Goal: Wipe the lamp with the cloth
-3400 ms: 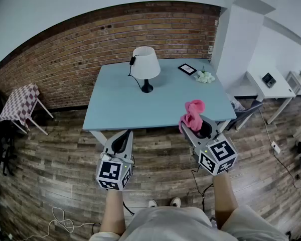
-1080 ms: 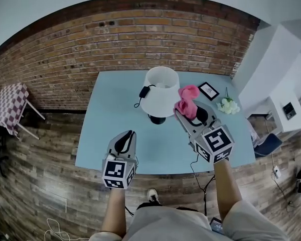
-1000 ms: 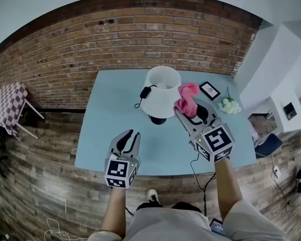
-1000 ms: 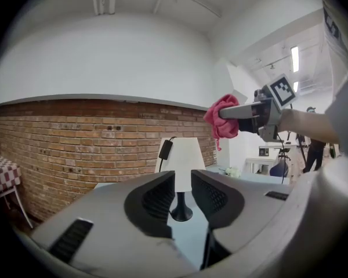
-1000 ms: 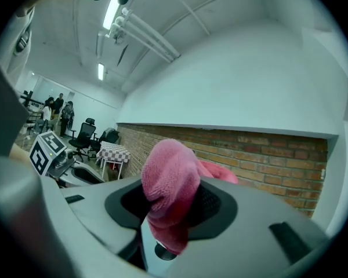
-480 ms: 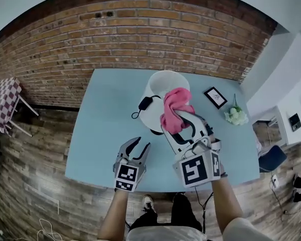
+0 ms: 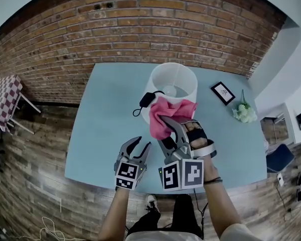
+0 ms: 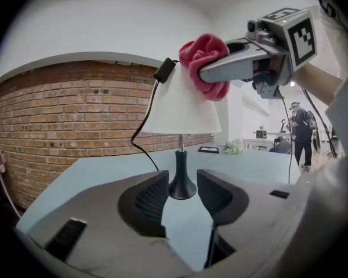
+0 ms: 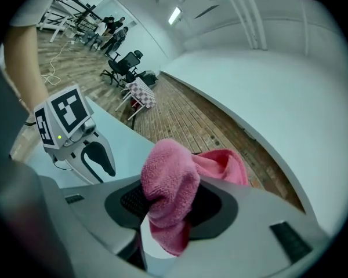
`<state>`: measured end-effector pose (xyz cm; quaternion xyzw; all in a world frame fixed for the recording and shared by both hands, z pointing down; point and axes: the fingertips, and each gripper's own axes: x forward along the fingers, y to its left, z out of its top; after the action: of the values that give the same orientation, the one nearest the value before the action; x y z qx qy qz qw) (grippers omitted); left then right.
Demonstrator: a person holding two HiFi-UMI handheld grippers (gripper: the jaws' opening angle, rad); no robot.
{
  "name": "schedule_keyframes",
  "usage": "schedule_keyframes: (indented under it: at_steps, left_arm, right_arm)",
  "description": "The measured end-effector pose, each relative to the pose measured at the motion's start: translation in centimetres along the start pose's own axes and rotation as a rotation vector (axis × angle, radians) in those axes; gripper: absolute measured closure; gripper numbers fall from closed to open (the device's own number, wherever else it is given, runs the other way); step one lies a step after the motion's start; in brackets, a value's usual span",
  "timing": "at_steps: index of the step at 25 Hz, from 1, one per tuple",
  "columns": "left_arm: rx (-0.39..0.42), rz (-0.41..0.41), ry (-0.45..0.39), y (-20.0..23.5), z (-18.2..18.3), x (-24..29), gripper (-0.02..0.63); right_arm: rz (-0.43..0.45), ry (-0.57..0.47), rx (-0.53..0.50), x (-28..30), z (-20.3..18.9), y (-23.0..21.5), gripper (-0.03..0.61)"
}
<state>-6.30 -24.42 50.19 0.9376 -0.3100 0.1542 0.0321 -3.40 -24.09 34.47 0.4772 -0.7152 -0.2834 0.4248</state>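
Brick wall (image 7: 140, 24) behind, pale blue table (image 7: 103, 119) in front. The lamp (image 7: 173, 79) stands just beyond both tongs, its white shade open at the top and its cord switch (image 7: 146, 99) hanging on the side nearer the left tongs.

The right tongs (image 7: 173, 128) pinch a bunched fold of the pink cloth (image 7: 163, 115). The free end hangs below the jaws and appears to lie against the near flank of the shade. The left tongs (image 7: 139, 145) are spread with nothing between them, and the lamp's black base (image 8: 181, 185) stands beyond the gap, well apart.

Handling, as judged:
- **Cloth:** soft, light and limp. A pinch on a thick fold holds it best.
- **Lamp:** light and top-heavy on a slim stem, with a thin shade likely to dent or tip under a hard stroke. The stem or base is the place to steady it.

Compared with half a second ago, the right tongs have rolled, so two marker faces now show, and the cloth sits lower on the shade. Compared with a second ago, the left tongs stand wider.
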Motion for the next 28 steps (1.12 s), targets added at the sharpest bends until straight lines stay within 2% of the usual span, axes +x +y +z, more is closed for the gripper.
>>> schedule_keyframes:
  at_steps: [6,11,15,17,19,21,23,25,28]
  left_arm:
    - [-0.037,0.02,-0.011,1.0,-0.2,0.6,0.428]
    - [-0.033,0.005,-0.01,0.4,-0.6,1.2,0.428]
    - [-0.05,0.009,-0.031,0.2,-0.9,2.3,0.422]
    - [-0.055,0.002,-0.052,-0.3,-0.8,3.2,0.391]
    - [-0.041,-0.005,-0.081,-0.9,-0.3,4.5,0.353]
    - [-0.031,-0.006,-0.109,-1.4,0.3,6.1,0.332]
    - [-0.03,0.004,-0.121,-1.7,0.3,7.9,0.307]
    - [-0.034,0.038,-0.098,-1.7,-0.1,9.5,0.273]
    - [-0.027,0.113,-0.08,-1.2,-0.4,11.3,0.256]
  right_arm:
    - [0.058,0.015,0.001,0.3,-1.4,2.7,0.39]
    - [0.109,0.039,0.011,0.5,-3.2,5.3,0.39]
    - [0.178,0.074,0.074,-0.2,-6.1,7.5,0.385]
    - [0.184,0.063,0.159,-1.4,-7.6,7.0,0.386]
    - [0.153,0.002,0.276,-3.1,-8.0,4.7,0.385]
    - [0.078,-0.091,0.325,-4.4,-7.6,1.1,0.385]
    - [-0.014,-0.185,0.301,-5.3,-6.8,-2.7,0.383]
    - [-0.086,-0.254,0.254,-5.7,-6.1,-5.6,0.382]
    - [-0.14,-0.305,0.2,-5.6,-5.6,-8.0,0.38]
